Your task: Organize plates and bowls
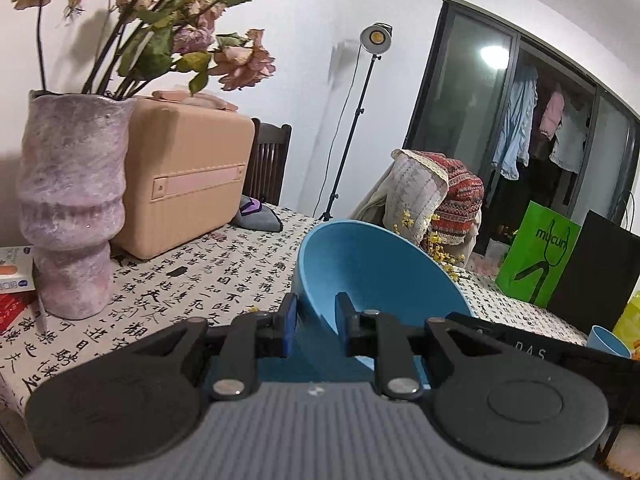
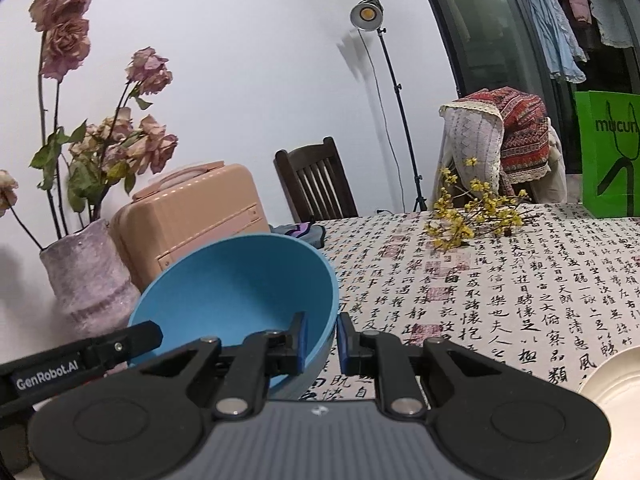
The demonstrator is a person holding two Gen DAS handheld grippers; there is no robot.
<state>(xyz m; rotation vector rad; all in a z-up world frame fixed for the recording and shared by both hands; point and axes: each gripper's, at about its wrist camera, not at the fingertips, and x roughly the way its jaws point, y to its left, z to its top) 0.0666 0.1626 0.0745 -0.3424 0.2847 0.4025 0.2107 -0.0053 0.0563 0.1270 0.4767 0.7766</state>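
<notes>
Blue plastic fills the lower middle of both views: one bowl [image 1: 372, 268], tipped on its side and lifted above a table [image 2: 500, 280] covered in a white cloth printed with black calligraphy. Both grippers hold this same bowl by its rim, one on each side.

In the left wrist view, the left gripper [image 1: 316, 320] sits at the bottom centre, its fingers nearly closed and pinching the bowl's near wall, one pad inside and one outside. The bowl's open mouth faces the upper left of the frame.

In the right wrist view, the right gripper [image 2: 322, 338] is also bottom centre, fingers almost together on the bowl's right edge. The other gripper's dark arm reaches in from the lower left.

A white plate [image 2: 616, 376] shows only as a slice at the lower right edge of the right view, resting on the cloth. A second, smaller blue dish [image 1: 608, 342] peeks in at the lower right of the left view; whether it is a cup or a bowl cannot be told.

Judging from this, the tidying is partway at most: one bowl is in the air and not yet set down, and at least the plate and the small blue dish lie apart, unstacked. No finished stack is visible.

A purple vase [image 1: 68, 216] of dried roses stands at the left.
</notes>
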